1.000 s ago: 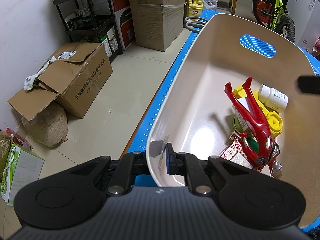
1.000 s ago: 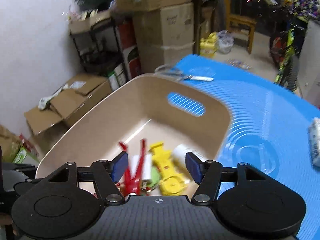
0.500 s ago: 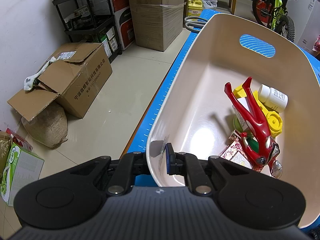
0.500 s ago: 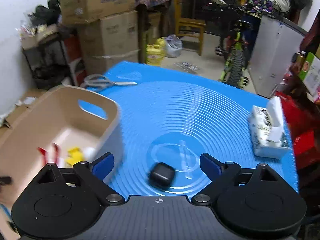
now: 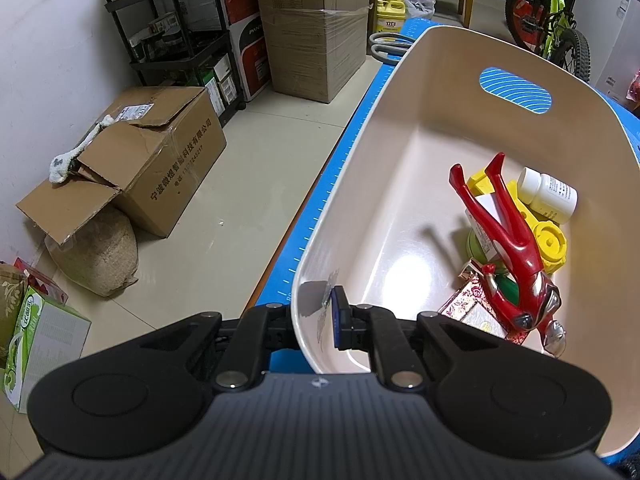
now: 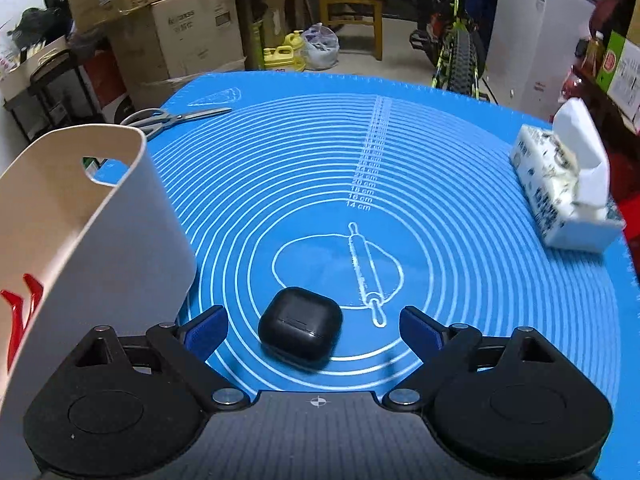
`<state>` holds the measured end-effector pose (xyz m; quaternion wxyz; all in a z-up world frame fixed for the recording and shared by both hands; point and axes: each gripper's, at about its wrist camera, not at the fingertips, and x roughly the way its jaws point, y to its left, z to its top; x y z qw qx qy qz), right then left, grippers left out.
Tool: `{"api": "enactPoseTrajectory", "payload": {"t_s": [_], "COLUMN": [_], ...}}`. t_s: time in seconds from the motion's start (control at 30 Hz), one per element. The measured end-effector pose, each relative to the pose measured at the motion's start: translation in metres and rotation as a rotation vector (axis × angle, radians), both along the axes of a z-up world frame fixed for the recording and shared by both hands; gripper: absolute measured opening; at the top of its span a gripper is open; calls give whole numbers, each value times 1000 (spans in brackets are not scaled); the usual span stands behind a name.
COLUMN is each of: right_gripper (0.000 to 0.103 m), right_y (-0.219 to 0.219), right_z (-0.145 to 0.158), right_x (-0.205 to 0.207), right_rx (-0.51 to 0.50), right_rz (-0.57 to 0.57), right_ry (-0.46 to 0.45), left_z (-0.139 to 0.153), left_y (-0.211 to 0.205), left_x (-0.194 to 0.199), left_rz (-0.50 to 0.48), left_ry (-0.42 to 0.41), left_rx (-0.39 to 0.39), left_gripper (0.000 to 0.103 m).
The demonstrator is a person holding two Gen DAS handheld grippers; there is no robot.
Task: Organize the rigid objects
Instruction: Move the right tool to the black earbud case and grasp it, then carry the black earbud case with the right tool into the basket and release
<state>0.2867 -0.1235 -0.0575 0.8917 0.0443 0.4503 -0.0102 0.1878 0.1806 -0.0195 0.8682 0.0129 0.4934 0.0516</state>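
Note:
My left gripper [image 5: 320,316] is shut on the near rim of the cream bin [image 5: 400,92], one finger outside the wall and one inside. Inside the bin lie a red toy figure [image 5: 508,240], a yellow toy [image 5: 548,240], a white pill bottle [image 5: 550,196] and a patterned box [image 5: 472,312]. In the right wrist view a black earbud case [image 6: 300,326] rests on the blue mat [image 6: 460,200]. My right gripper [image 6: 314,328] stands open low over the mat, the case between its blue pads [image 6: 206,330] without touching them.
The bin's wall [image 6: 100,240] rises just left of my right gripper. Scissors [image 6: 172,118] lie at the mat's far left and a tissue pack [image 6: 564,196] sits at its right edge. Cardboard boxes [image 5: 160,152], shelves and a bicycle [image 5: 556,16] stand on the floor beyond.
My right gripper left the bin, opened wide, swung right over the mat and came down around the black case. The left gripper and the bin stayed still.

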Motion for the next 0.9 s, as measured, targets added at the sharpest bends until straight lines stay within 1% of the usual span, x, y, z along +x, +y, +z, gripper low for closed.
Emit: {"api": "enactPoseTrajectory", "payload": {"t_s": [0.1, 0.17, 0.23, 0.27, 0.3, 0.43, 0.53, 0.7, 0.8, 0.9], "right_gripper": [91, 83, 78, 74, 73, 57, 57, 57, 57, 57], "right_y": [4, 6, 9, 11, 12, 14, 15, 18, 17, 19], "right_z": [-12, -19, -25, -27, -28, -27, -26, -24, -13, 3], "right_x": [5, 5, 5, 3, 1, -1, -4, -15, -24, -31], "right_rx": [-13, -21, -23, -32, -40, -55, -52, -86, -83, -106], "right_rz": [-3, -14, -23, -29, -29, -30, -37, -31, -28, -7], "right_ry": [12, 16, 26, 22, 7, -12, -22, -45, -70, -93], "left_z": [0, 1, 1, 0, 1, 1, 0, 0, 1, 1], "left_y": [0, 1, 1, 1, 1, 1, 0, 0, 1, 1], "left_x": [0, 1, 1, 1, 1, 1, 1, 1, 1, 0], "left_rz": [1, 0, 0, 0, 0, 1, 0, 0, 1, 1], "left_ry": [1, 0, 0, 0, 0, 1, 0, 0, 1, 1], "left_rx": [-1, -1, -1, -1, -1, -1, -1, -1, -1, -2], "left_gripper": [15, 15, 15, 15, 15, 15, 15, 15, 15, 15]}}
